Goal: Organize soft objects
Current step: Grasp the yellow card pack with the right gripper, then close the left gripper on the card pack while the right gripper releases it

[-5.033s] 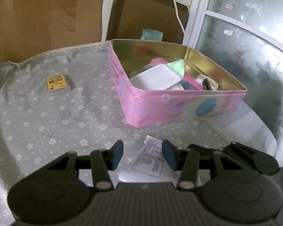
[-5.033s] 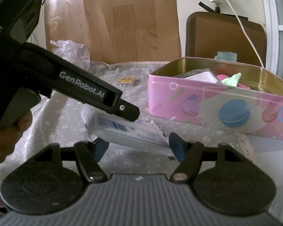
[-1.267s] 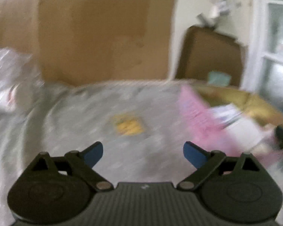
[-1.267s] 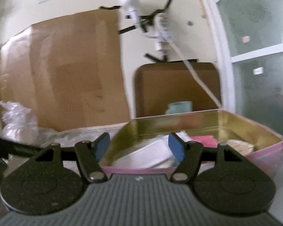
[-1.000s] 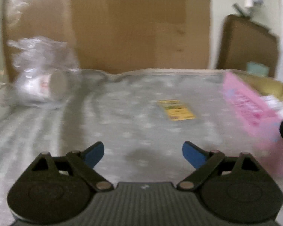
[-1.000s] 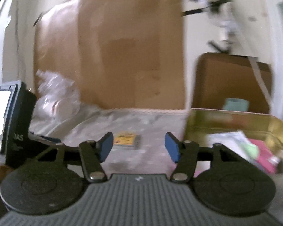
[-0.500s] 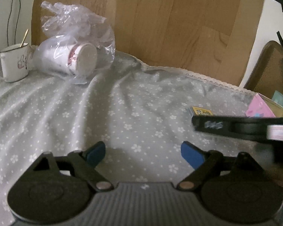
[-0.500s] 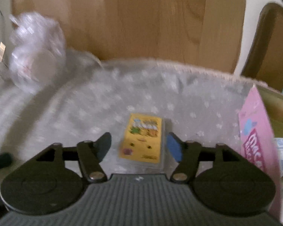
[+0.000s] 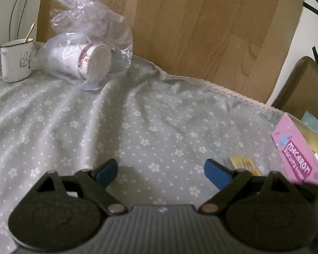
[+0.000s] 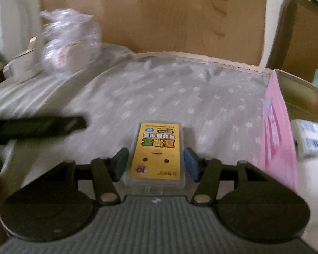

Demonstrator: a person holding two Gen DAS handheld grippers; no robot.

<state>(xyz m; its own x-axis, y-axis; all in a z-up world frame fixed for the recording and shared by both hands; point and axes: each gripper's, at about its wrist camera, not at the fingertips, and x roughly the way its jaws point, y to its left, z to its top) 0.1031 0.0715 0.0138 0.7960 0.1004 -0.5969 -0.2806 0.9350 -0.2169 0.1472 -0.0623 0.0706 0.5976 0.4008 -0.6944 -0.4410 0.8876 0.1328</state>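
Observation:
A small yellow tissue pack [image 10: 158, 150] in a clear wrapper lies flat on the flowered grey tablecloth [image 10: 159, 97]. My right gripper [image 10: 156, 164] is low over it. Its jaws are closing, with a blue pad close to each long side of the pack; I see no firm press. The same pack [image 9: 243, 165] shows just right of my left gripper [image 9: 161, 169], which is wide open and empty above bare cloth. The pink biscuit tin [image 10: 275, 137] stands open to the right, with a white packet [image 10: 311, 139] inside.
A white mug with a spoon [image 9: 12, 61] and a clear plastic bag holding a paper cup [image 9: 84, 57] sit at the far left. A wooden board [image 9: 201, 31] leans behind the table. A brown chair back [image 9: 303, 84] rises at the right. The left tool's dark body [image 10: 38, 127] crosses the right view.
My right gripper has dropped and come forward, so the yellow pack now lies between its pads. The right tool no longer crosses the left wrist view. The left gripper has hardly moved.

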